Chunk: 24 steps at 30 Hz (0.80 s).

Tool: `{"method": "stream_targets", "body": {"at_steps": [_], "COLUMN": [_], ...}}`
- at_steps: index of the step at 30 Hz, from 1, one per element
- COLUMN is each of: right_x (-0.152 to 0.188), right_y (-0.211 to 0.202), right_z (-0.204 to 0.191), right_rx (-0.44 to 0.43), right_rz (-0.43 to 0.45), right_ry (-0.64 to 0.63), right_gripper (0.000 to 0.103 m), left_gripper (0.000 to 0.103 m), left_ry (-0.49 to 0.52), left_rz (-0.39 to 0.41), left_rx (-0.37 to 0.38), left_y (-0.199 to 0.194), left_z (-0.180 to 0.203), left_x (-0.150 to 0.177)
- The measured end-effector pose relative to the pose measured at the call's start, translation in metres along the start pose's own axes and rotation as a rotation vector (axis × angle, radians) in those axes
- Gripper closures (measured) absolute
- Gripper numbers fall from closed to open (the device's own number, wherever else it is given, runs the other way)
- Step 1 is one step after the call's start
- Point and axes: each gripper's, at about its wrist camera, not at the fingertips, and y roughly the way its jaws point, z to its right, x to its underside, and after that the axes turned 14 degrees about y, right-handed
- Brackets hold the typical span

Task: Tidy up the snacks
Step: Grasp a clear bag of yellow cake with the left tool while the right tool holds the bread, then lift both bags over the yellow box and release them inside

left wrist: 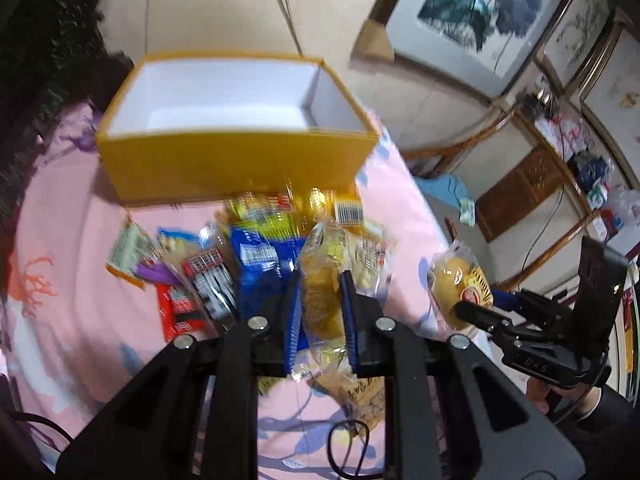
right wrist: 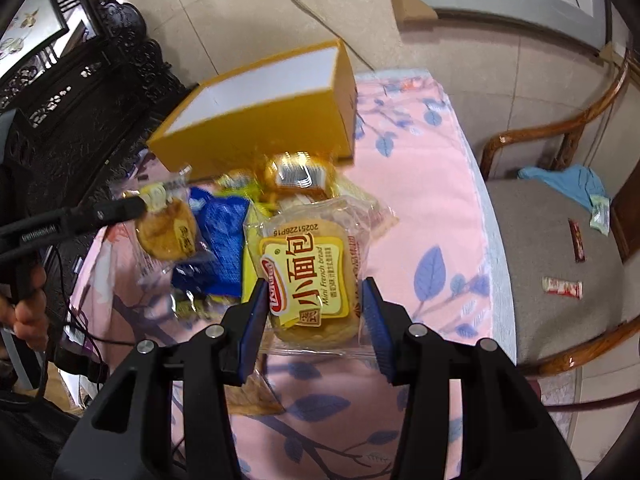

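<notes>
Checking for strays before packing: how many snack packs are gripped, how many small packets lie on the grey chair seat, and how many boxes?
Clear-wrapped bread packs gripped: 2, one in the left gripper, one in the right gripper
Small snack packets on the grey chair seat: 3
Open yellow cardboard box: 1
Total: 6

Both grippers matte black, silver screws; left gripper (left wrist: 320,280), right gripper (right wrist: 316,284); ridged blue pads (right wrist: 378,316); dark sleeve (left wrist: 604,412).
</notes>
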Motion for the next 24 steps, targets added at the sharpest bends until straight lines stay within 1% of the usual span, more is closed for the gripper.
{"method": "stream_targets", "body": {"at_steps": [5, 9, 13, 14, 18, 20, 24], "right_x": [-0.033, -0.072, -0.113, -0.127, -0.166, -0.179, -0.198], "right_y": [-0.017, -0.03, -0.032, -0.03, -0.013, -0.004, 0.017], "right_z": [-0.027, -0.058, -0.084, -0.092, -0.113, -0.123, -0.137], "right_rx": [-0.051, -0.099, -0.132, -0.136, -0.147, -0.151, -0.154], "right_rz": [0.088, 0.175, 0.249, 0.274, 0.318, 0.324, 0.33], "right_ry": [-0.038, -0.093, -0.148, -0.164, -0.194, -0.209, -0.243], "right_gripper": [0.056, 0.056, 0.056, 0.056, 0.056, 0.056, 0.056], "left_gripper": [0.084, 0.084, 0.084, 0.084, 0.084, 0.084, 0.084], "left_ry": [-0.021, -0.015, -0.034, -0.035, -0.029, -0.025, -0.019], "left_rz": [0.123, 0.206, 0.287, 0.297, 0.337, 0.347, 0.36], "left_rx": [-0.036, -0.056, -0.076, -0.085, -0.141, -0.167, -0.194], "left_y": [-0.038, -0.056, -0.067, -0.067, -0.062, -0.058, -0.048], "left_z": [-0.015, -0.028, -0.047, -0.051, -0.071, -0.081, -0.096], "left_x": [-0.029, -0.06, -0.096, -0.101, -0.131, -0.146, -0.164]}}
